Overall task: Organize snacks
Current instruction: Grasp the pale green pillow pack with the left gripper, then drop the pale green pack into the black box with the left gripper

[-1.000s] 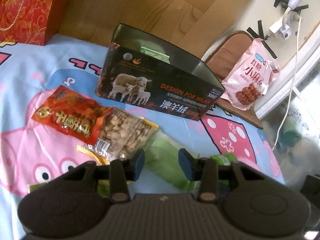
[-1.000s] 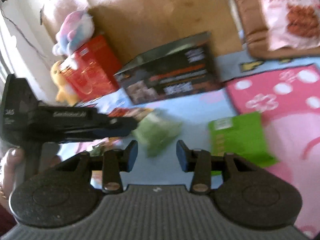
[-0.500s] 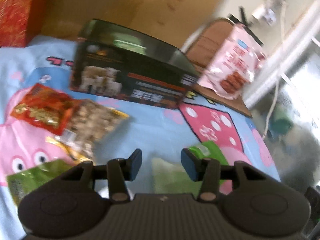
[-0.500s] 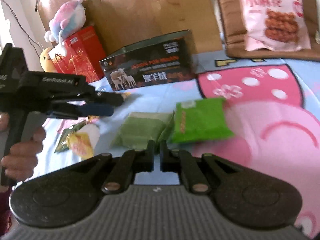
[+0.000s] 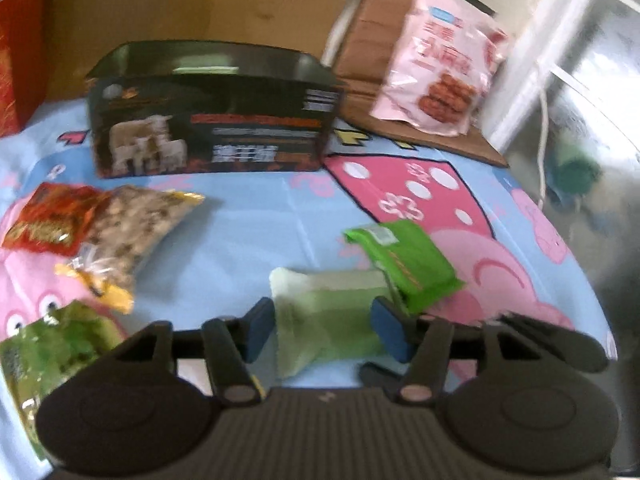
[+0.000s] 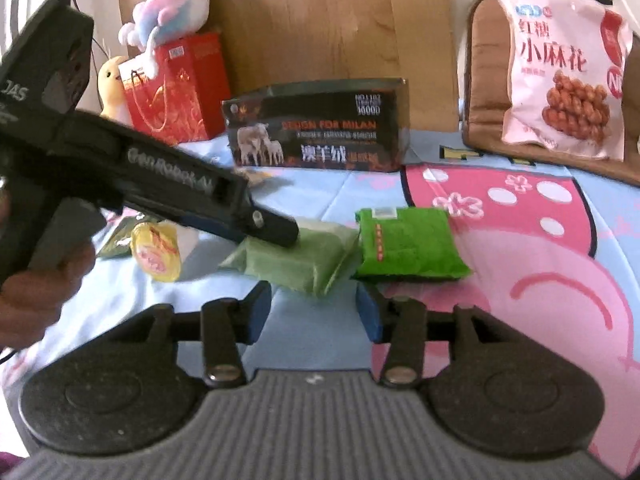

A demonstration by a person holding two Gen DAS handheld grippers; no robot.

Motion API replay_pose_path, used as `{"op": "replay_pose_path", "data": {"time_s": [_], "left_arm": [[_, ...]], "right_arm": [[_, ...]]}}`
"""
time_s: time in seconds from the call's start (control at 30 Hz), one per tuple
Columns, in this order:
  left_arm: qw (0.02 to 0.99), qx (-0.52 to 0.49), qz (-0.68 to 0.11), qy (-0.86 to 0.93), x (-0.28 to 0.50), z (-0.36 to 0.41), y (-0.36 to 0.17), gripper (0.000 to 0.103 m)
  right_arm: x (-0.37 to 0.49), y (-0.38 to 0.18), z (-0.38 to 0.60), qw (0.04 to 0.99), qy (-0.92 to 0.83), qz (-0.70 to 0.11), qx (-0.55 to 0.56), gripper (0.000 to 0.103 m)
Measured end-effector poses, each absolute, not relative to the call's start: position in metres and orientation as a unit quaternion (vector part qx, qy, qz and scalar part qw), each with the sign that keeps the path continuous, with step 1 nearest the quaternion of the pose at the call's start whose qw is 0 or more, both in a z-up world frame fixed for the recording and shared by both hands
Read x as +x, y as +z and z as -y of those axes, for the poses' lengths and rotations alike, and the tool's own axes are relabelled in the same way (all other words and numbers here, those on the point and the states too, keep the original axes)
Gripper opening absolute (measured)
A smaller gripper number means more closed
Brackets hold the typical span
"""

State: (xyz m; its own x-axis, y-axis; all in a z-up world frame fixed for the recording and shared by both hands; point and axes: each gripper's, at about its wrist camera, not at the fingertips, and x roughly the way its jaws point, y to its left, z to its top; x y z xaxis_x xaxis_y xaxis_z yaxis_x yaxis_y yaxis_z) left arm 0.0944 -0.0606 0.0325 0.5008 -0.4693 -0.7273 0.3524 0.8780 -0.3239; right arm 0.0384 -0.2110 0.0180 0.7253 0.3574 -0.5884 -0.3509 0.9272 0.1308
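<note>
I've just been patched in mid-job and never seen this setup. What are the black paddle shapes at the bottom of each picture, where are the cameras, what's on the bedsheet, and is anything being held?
There is no robot arm. A person holds a hand-held two-finger gripper in each hand, with a camera on each looking forward along its fingers, so the black shapes are the gripper's own body.

The left gripper appears in its own view, and from the side in the right view, above the pale green pack. The right gripper fills the bottom of its view.

On the cartoon sheet lie the pale green pack, a bright green pack, a nut bag, a red packet and a yellow snack. Behind stands a black box, open on top. A pink bag leans on a chair.

Both grippers have just been opening; nothing is held.
</note>
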Motion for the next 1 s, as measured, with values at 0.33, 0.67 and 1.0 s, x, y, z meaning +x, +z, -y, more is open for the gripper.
{"op": "replay_pose_path", "data": {"time_s": [0.33, 0.67, 1.0], "left_arm": [[0.867, -0.117, -0.419, -0.244, 0.088, 0.033, 0.056, 0.038], [0.915, -0.114, -0.318, -0.221, 0.148, 0.016, 0.12, 0.045], [0.927, -0.172, -0.302, -0.139, 0.172, -0.047, 0.106, 0.052]], "right_arm": [[0.031, 0.04, 0.196, 0.939, 0.185, -0.288, 0.021, 0.034], [0.094, 0.091, 0.174, 0.964, 0.184, -0.193, 0.01, 0.036], [0.147, 0.091, 0.212, 0.956, 0.169, -0.212, 0.112, 0.061]]}}
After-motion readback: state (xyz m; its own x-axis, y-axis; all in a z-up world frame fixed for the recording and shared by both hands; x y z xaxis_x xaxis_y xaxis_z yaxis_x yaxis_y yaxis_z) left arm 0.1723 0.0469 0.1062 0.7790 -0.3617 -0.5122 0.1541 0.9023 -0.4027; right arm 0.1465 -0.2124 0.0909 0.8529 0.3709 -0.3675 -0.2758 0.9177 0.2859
